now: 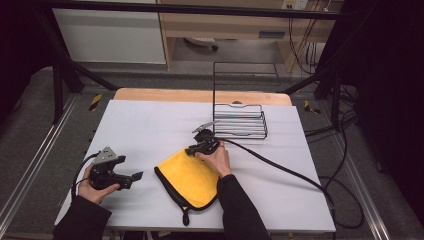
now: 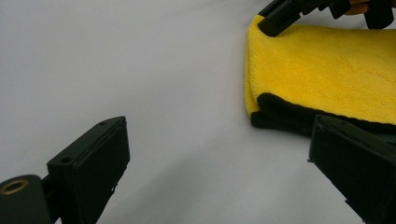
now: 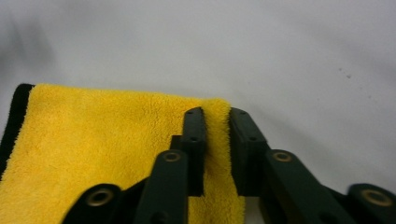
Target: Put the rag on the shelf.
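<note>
Your right gripper (image 3: 217,140) pinches the far edge of the folded yellow microfibre cloth with black trim (image 1: 189,179), lying near the surface's front edge. Your left gripper (image 2: 219,163) waits spread beside it. Lifting seems not yet done.

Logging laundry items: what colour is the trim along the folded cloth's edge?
Black, bordering the yellow fleecy folded cloth; clearest in the left gripper view.

A white table (image 1: 150,130) carries two things — a folded yellow cloth (image 1: 192,182) and a black wire rack (image 1: 239,121).
</note>
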